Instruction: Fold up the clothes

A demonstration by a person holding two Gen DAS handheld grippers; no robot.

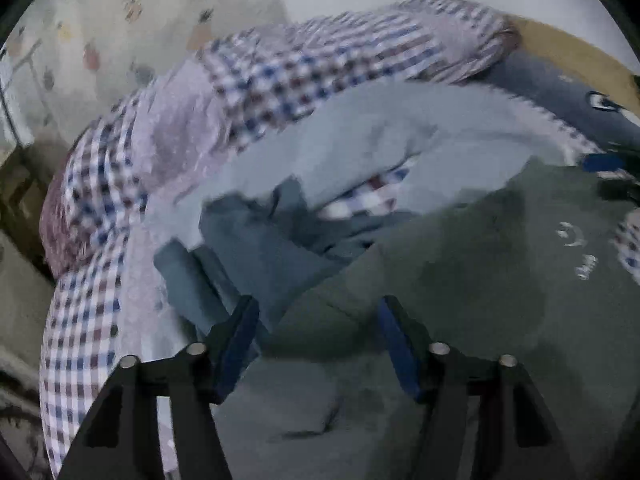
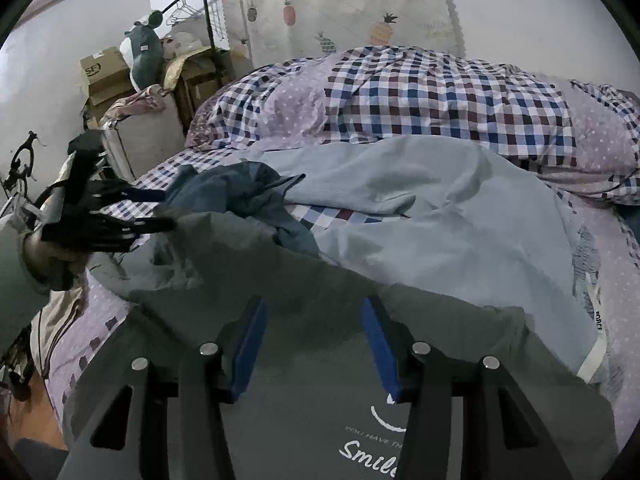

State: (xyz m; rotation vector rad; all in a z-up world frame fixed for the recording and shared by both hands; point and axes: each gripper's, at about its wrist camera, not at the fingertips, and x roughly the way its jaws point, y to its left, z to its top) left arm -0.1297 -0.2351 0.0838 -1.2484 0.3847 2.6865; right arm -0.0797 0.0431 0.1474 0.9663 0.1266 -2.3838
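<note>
Both claws are spread wide with nothing pinched. The right gripper (image 2: 314,320) hovers over a dark grey-green shirt (image 2: 280,360) with a white "Smile" print, which lies flat on the bed. The left gripper (image 1: 316,320) sits over the same shirt's far edge, blue pads apart, with a crumpled blue garment (image 1: 256,240) just ahead of it. Past those lies a light blue piece of clothing (image 2: 420,208), then a checked quilt (image 2: 440,92). A pineapple curtain (image 2: 340,8) hangs behind the bed.
</note>
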